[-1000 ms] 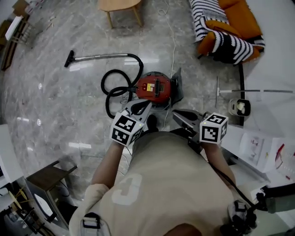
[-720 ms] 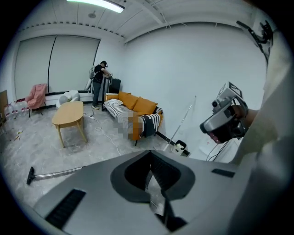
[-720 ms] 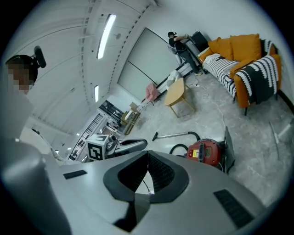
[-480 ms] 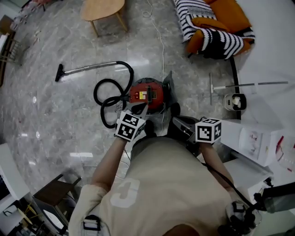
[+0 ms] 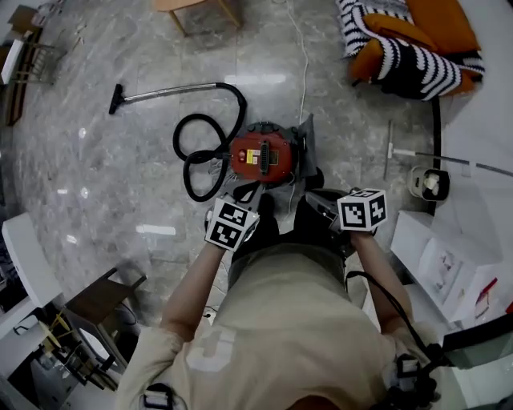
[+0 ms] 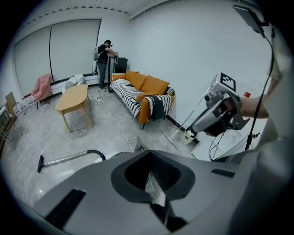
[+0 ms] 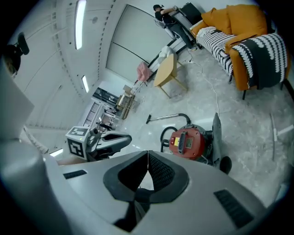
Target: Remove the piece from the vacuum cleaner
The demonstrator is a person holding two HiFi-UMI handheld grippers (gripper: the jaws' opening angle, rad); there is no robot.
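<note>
Seen from above, a person stands on a grey marble floor, holding a gripper in each hand; the red vacuum cleaner sits on the floor just ahead of both grippers, touched by neither; its black hose coils at its left and joins a metal wand lying farther off; the left gripper has its jaws closed together on nothing; the right gripper likewise has its jaws pressed shut and empty; an orange sofa with a striped blanket stands at the upper right.
</note>
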